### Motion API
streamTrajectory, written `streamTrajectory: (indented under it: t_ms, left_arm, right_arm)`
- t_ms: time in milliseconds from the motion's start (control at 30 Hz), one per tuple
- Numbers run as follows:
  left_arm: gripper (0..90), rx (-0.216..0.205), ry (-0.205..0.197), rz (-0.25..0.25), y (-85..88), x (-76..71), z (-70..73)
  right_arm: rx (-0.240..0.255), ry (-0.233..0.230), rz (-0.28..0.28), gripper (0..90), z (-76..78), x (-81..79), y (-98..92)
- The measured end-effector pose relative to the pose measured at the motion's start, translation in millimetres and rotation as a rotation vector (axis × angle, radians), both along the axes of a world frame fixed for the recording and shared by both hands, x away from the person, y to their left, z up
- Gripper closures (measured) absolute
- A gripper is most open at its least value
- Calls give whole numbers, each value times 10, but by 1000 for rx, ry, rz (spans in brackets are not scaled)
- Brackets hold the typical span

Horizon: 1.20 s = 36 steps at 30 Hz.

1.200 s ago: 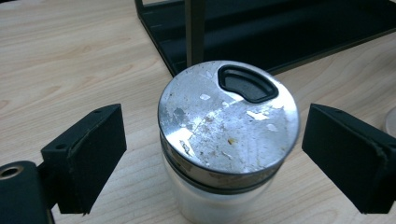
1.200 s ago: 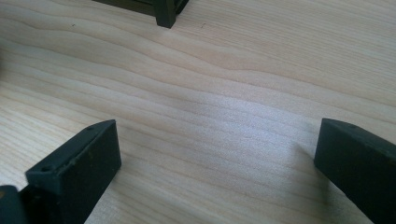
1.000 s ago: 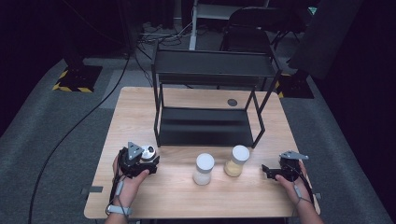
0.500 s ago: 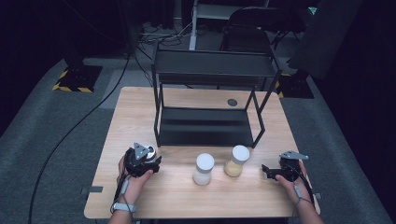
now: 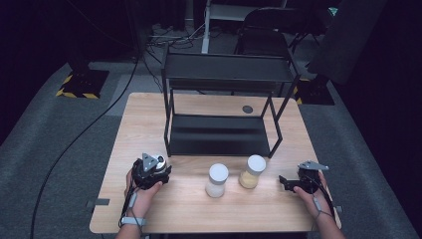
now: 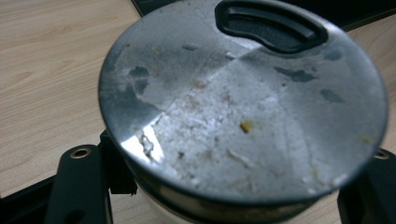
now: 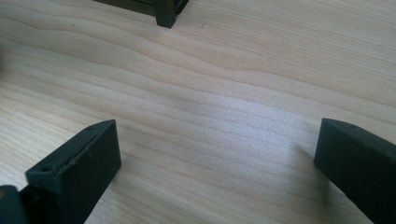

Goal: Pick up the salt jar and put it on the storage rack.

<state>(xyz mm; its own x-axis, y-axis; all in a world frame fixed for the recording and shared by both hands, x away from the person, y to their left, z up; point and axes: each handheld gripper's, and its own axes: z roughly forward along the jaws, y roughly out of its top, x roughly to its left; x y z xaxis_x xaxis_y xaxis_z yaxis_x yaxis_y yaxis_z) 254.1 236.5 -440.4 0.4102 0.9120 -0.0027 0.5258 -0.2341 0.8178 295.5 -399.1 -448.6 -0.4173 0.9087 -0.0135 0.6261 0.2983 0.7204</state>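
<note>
A jar with a scuffed silver lid (image 6: 243, 102) stands between the black jaws of my left gripper (image 6: 224, 196). The jaws have just been closing and now press on its sides below the lid. In the high view that jar (image 5: 158, 160) sits at the table's front left, with the left gripper (image 5: 149, 172) around it. My right gripper (image 5: 286, 183) rests at the front right, pointing left. Its jaws stand wide open over bare wood (image 7: 215, 163), with nothing between them.
Two white-lidded jars stand in the front middle, one with pale contents (image 5: 217, 180) and one with yellow contents (image 5: 252, 172). A black two-tier shelf (image 5: 224, 134) stands behind them. A small dark disc (image 5: 247, 109) lies on the wooden table (image 5: 149, 114) under it.
The left gripper has shifted slightly to the right around the silver-lidded jar. The right gripper and the two middle jars have not moved.
</note>
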Motion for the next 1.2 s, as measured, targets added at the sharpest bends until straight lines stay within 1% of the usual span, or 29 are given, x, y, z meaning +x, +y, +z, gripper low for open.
streamTrajectory:
  t_ms: [167,200,267,333,367,467,533,700,767,900,1000,1200]
  left_arm:
    - [306,-3,-4,-1,0,-4,1]
    - [306,-5,-9,-2,-1,-9,-3]
    - [306,-19,-16,-7,10,-18,9]
    - [306,-21,-21,-12,9,-19,24]
    - [306,-24,-31,-19,-3,-24,61]
    - [306,-35,-42,-35,-21,-26,117]
    - [306,-28,-48,-51,-49,-33,169]
    - [306,-54,-66,-85,-96,-31,272]
    - [306,-52,-71,-99,-119,-15,322]
    - [306,-46,-76,-119,-167,41,409]
    - [306,-51,-79,-129,-190,92,465]
    - [306,-40,-91,-149,-263,192,600]
  right_arm:
    - [0,0,0,3,0,0,0]
    - [0,0,0,3,0,1,-1]
    - [0,0,1,3,0,1,-1]
    - [0,0,1,3,0,2,-2]
    - [0,0,2,3,0,2,-2]
    - [0,0,3,3,0,5,-4]
    - [0,0,3,3,0,5,-4]
    - [0,0,3,3,0,5,-4]
    - [0,0,3,3,0,5,-4]
    - [0,0,3,3,0,4,-3]
    - [0,0,3,3,0,5,-4]
    - [0,0,3,3,0,5,-4]
